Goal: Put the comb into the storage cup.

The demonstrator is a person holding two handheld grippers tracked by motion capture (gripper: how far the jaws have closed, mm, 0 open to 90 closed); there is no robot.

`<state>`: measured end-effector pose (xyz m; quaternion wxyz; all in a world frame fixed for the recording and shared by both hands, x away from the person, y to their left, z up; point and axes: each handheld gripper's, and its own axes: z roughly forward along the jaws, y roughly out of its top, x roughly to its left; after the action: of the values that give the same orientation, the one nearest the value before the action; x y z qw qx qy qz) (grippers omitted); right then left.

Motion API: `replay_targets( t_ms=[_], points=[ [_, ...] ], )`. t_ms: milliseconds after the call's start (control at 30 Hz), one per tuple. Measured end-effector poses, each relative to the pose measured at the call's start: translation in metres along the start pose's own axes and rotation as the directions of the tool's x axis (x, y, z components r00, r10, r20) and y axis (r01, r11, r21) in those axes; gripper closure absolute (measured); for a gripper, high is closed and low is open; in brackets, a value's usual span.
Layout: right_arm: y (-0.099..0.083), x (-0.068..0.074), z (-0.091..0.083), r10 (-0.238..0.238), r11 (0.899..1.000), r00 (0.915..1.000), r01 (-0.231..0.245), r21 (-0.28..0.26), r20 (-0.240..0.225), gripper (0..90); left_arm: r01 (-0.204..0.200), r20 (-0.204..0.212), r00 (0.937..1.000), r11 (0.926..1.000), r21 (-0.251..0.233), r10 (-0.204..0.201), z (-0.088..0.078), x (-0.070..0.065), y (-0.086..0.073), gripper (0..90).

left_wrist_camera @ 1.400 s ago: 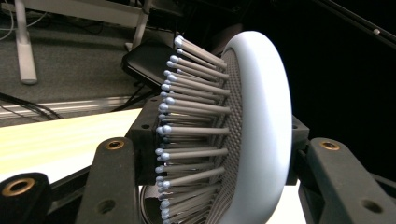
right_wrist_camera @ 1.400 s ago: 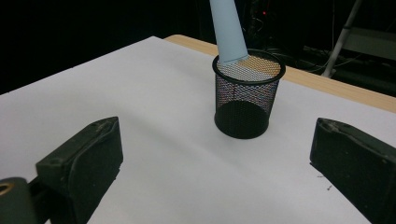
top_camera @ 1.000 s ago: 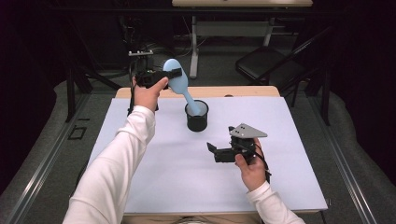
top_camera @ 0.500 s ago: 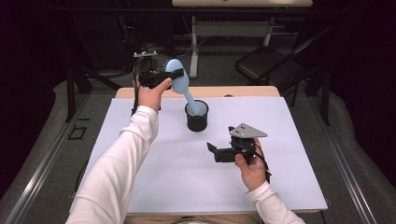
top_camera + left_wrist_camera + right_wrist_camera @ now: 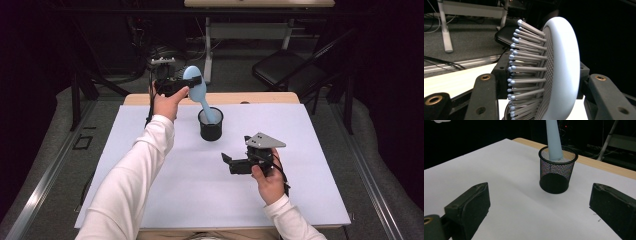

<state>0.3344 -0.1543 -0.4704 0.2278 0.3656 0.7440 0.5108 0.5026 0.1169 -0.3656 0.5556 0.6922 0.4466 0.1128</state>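
Note:
A light blue hairbrush (image 5: 195,84) tilts over the table's far side, its handle (image 5: 209,111) reaching down into a black mesh cup (image 5: 211,127). My left gripper (image 5: 191,83) is shut on the brush's head. In the left gripper view the bristled head (image 5: 559,70) stands clamped between the two black jaws of the left gripper (image 5: 544,100). My right gripper (image 5: 235,150) rests low over the white sheet in front of the cup, open with nothing between its jaws. The right gripper view looks past the right gripper (image 5: 541,205) at the cup (image 5: 556,173) and the handle (image 5: 554,140) inside it.
A white sheet (image 5: 150,200) covers the table, with a wooden strip (image 5: 260,98) bare along the far edge. Behind the table stand a black chair (image 5: 295,70) and a desk frame (image 5: 250,32), with cables on the floor (image 5: 165,52).
My left hand has shifted the brush head slightly right and down, and the handle sits a little deeper in the cup. The right gripper has stayed still.

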Motion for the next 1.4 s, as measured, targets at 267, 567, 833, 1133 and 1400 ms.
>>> replay_targets(
  t_ms=[267, 567, 833, 1133, 1400],
  points=[
    [0.000, 0.000, 0.000, 0.004, 1.000, 1.0000, -0.004, -0.003, 0.001, 3.0, -0.028, -0.004, 0.9996, 0.9996, 0.007, 0.028, 0.006, -0.001, -0.003, 48.7],
    [0.000, 0.000, 0.000, 0.001, 1.000, 1.0000, -0.001, 0.001, 0.001, 3.4, -0.037, -0.018, 0.9991, 0.9993, 0.009, 0.037, 0.009, 0.003, -0.006, 48.7],
    [-0.001, 0.000, 0.000, 0.002, 1.000, 1.0000, -0.002, 0.004, 0.003, 3.8, -0.033, -0.018, 0.9993, 0.9994, 0.012, 0.033, 0.012, 0.006, -0.010, 48.7],
    [-0.001, 0.001, 0.001, -0.001, 1.000, 1.0000, 0.001, 0.003, 0.003, 3.9, -0.032, -0.026, 0.9991, 0.9994, 0.010, 0.033, 0.016, 0.007, -0.015, 48.6],
    [-0.001, 0.001, 0.000, -0.002, 1.000, 1.0000, 0.002, 0.003, 0.005, 4.1, -0.047, -0.038, 0.9982, 0.9984, 0.031, 0.048, 0.023, 0.009, -0.023, 48.6]
  ],
)
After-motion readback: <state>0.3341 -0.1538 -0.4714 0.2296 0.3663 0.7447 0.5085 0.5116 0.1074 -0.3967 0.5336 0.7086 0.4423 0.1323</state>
